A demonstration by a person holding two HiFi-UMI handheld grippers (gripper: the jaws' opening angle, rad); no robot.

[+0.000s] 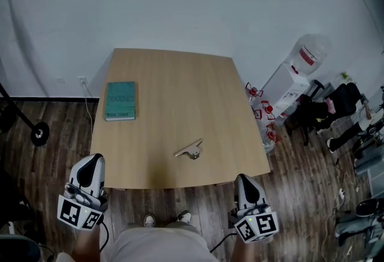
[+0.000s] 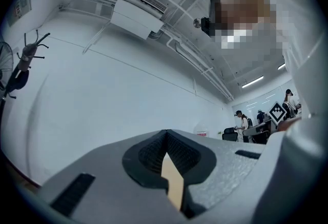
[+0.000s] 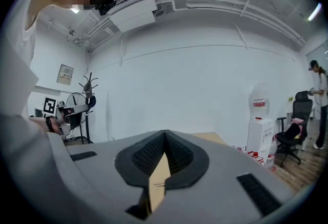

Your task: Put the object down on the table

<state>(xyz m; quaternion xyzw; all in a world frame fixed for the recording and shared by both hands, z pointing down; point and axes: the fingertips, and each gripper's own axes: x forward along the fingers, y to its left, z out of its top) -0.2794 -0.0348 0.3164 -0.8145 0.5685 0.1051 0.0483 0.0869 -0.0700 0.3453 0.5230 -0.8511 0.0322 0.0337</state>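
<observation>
A small silvery metal object (image 1: pixel 189 150) lies on the light wooden table (image 1: pixel 180 93), near its front edge and free of both grippers. My left gripper (image 1: pixel 91 163) hangs off the table's front left corner. Its jaws are shut with nothing between them, as the left gripper view (image 2: pixel 166 141) shows. My right gripper (image 1: pixel 243 183) sits just off the front right corner, below the table's edge in the head view. It is also shut and holds nothing (image 3: pixel 164 138). Both point towards the table and the white wall behind it.
A teal book (image 1: pixel 120 100) lies at the table's left side. A water dispenser (image 1: pixel 299 70), red-capped bottles (image 1: pixel 264 112) and a black chair (image 1: pixel 327 105) stand to the right. A round stand base (image 1: pixel 39 133) is on the wooden floor at the left.
</observation>
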